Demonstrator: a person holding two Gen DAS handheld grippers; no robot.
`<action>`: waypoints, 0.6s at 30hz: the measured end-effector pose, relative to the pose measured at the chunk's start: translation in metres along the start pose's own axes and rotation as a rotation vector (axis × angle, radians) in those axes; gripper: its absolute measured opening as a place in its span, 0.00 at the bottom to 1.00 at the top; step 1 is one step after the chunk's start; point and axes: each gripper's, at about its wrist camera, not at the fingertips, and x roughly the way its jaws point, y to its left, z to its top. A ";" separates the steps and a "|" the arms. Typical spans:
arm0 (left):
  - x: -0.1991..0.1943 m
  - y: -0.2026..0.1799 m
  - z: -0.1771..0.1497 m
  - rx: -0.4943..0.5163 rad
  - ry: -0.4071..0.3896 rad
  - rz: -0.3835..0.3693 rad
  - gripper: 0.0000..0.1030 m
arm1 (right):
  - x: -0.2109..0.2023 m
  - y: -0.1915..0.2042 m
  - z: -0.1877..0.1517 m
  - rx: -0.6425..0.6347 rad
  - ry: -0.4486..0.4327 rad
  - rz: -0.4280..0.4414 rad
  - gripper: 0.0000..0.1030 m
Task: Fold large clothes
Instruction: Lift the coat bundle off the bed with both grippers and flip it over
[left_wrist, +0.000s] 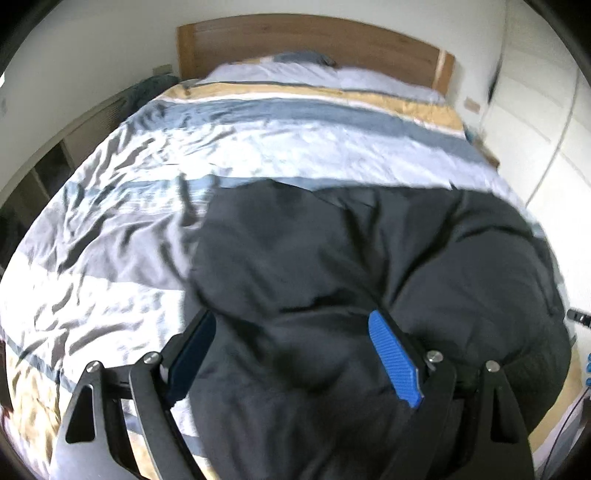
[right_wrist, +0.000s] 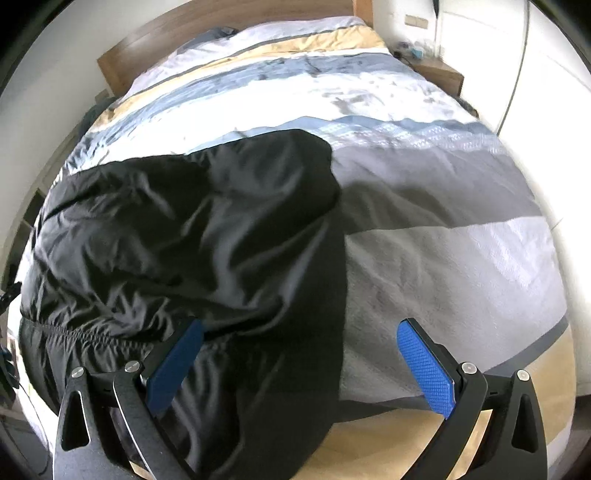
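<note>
Black jacket (left_wrist: 332, 280) lies bunched on the striped duvet (left_wrist: 122, 192), lower centre of both frames. Left tongs (left_wrist: 291, 354) and right tongs (right_wrist: 299, 362) both stand wide, gripping nothing. Recommend seizing the elastic hem (lower left, right view) before spreading flat. Headboard (left_wrist: 295, 37) is well clear.

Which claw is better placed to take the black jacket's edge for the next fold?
Probably the right claw: the black jacket has its side edge between the open pads. The left claw is over the garment's middle.
</note>
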 end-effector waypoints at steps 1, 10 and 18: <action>-0.004 0.011 0.000 -0.026 0.000 -0.003 0.83 | 0.001 -0.004 0.001 0.012 0.005 0.015 0.99; 0.016 0.107 -0.023 -0.355 0.149 -0.284 0.83 | 0.034 -0.037 -0.004 0.160 0.119 0.307 0.99; 0.066 0.129 -0.055 -0.540 0.266 -0.604 0.83 | 0.084 -0.045 -0.018 0.264 0.236 0.489 0.99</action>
